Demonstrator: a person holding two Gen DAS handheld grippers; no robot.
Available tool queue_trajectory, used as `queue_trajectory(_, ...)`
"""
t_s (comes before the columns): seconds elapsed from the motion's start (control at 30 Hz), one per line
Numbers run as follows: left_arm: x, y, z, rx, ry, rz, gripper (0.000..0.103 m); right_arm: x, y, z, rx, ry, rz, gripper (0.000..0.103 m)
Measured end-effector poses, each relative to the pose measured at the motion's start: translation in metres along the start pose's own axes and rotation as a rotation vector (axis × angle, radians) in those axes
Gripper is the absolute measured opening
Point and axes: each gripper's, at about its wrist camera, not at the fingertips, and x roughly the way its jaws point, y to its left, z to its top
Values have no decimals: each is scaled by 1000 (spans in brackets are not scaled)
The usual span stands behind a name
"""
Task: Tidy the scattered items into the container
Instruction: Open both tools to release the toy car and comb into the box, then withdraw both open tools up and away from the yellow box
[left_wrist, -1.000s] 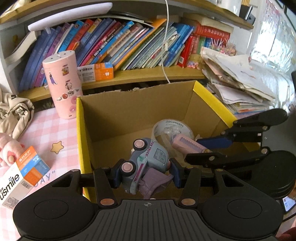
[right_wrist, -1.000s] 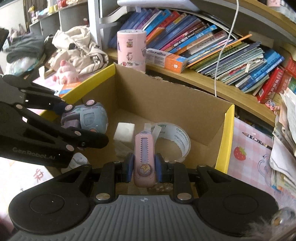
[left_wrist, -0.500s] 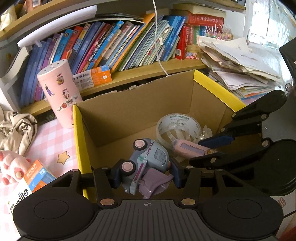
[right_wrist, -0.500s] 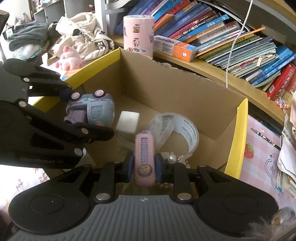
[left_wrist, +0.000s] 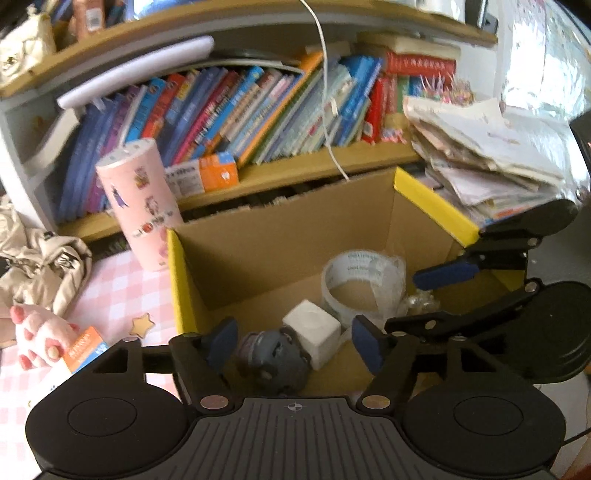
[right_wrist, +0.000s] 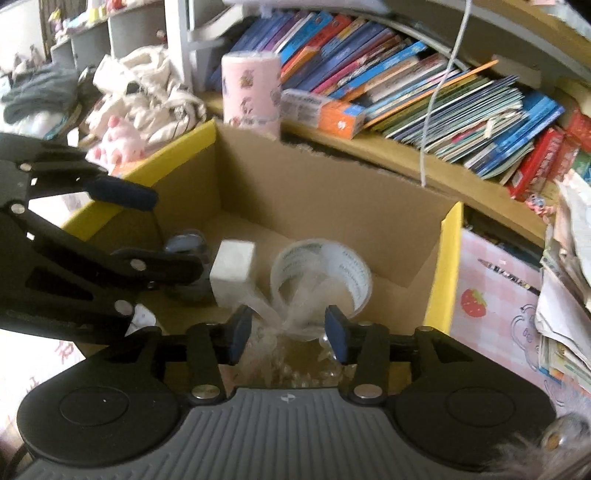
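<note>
From my left wrist camera, the pink plush toy (left_wrist: 35, 334) lies at the far left on the pink checked cloth of the bench (left_wrist: 122, 291), with an orange and white carton (left_wrist: 83, 347) just beside it. Further right stands the pink cylindrical tin with stickers (left_wrist: 142, 201), tilted in this view, just behind the open brown cardboard box with yellow-edged flaps (left_wrist: 295, 236). My left claw (left_wrist: 293, 345) hangs over the box; its jaws are opening and nothing is pressed between them. Below them, on the box floor, the grey-blue toy car (left_wrist: 273, 356) lies touching a white cube (left_wrist: 312, 330). To the right of the cube sits the roll of clear tape (left_wrist: 364, 284). My right claw (right_wrist: 288, 336) is over the same box, jaws opening too, with nothing gripped; beneath it I see only a crumpled clear plastic bag with beads (right_wrist: 295, 347). I cannot find the pink comb-like item in either view.
</note>
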Motion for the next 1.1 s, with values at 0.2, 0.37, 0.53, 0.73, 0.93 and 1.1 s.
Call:
queue_trajectory(0.2,-17,-2,1,-14,-58,24,82,-17,-1,-1,39,-53,-26,52)
queue_trajectory(0.37,-33,-6,-4,-10,-87,15,86,-29,2,-7,69,-76,-43,61)
queue_trajectory(0.53,-56,-13,-14,-16,-140,2,87,-53,9,-15,106,-133,-95,72)
queue_trajectory(0.73,-84,-13,-32,-23,-214,-4,95,-83,28,-30,179,-211,-169,80)
queue_trajectory(0.93,-99,4,-55,-104,-217,-22,95,-97,56,-51,242,-219,-221,84)
queue_trajectory(1.1,-109,19,-78,-130,-184,-23,96,-92,81,-61,273,-184,-253,87)
